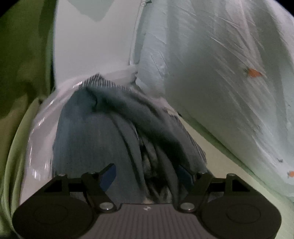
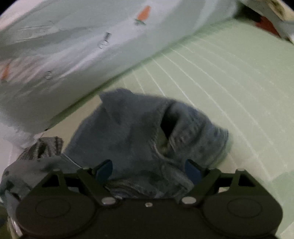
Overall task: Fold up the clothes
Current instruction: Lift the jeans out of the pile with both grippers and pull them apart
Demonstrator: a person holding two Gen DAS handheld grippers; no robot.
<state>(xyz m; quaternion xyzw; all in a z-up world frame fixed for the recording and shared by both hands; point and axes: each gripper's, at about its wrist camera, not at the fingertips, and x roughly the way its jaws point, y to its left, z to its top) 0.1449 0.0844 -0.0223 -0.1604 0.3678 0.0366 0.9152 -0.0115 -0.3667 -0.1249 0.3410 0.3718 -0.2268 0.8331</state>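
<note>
Left claw (image 1: 147, 174) nearest in the left wrist view: blue pads (image 1: 108, 176) well apart, jaws spread wide, pressing on nothing. Between and ahead of them, blue-grey cloth (image 1: 91, 132) in a bunched heap, ridged with long folds running away from the camera. At the far end of the heap, a striped dark-and-white edge (image 1: 102, 80). Under and left of the heap, something pale and glossy (image 1: 40, 128), blurred, hard to tell what. Further left, green fabric (image 1: 22, 64). To the right, a pale sheet (image 1: 220, 73) printed with small orange carrots (image 1: 254, 73), rising steeply and smeared by motion. Between sheet and heap, a strip of light green bed surface (image 1: 211, 147).

Right claw (image 2: 148, 171) nearest in the right wrist view: also spread wide, blue pads (image 2: 104, 169) either side of the cloth (image 2: 128, 128) but clamped on nothing that can be seen. Cloth lying crumpled on the bed (image 2: 220, 82), a light green surface crossed by thin white lines. A dark slit-like opening (image 2: 168, 125) in the cloth right of centre, with a rumpled end beyond it toward the right. At lower left, the striped part (image 2: 44, 147) just beside the blue-grey mass, touching it. Upper left, the carrot sheet (image 2: 73, 55) overhanging, with one carrot (image 2: 144, 13) near the top. At the far upper right corner, something red and dark (image 2: 266, 25), too blurred to name.
</note>
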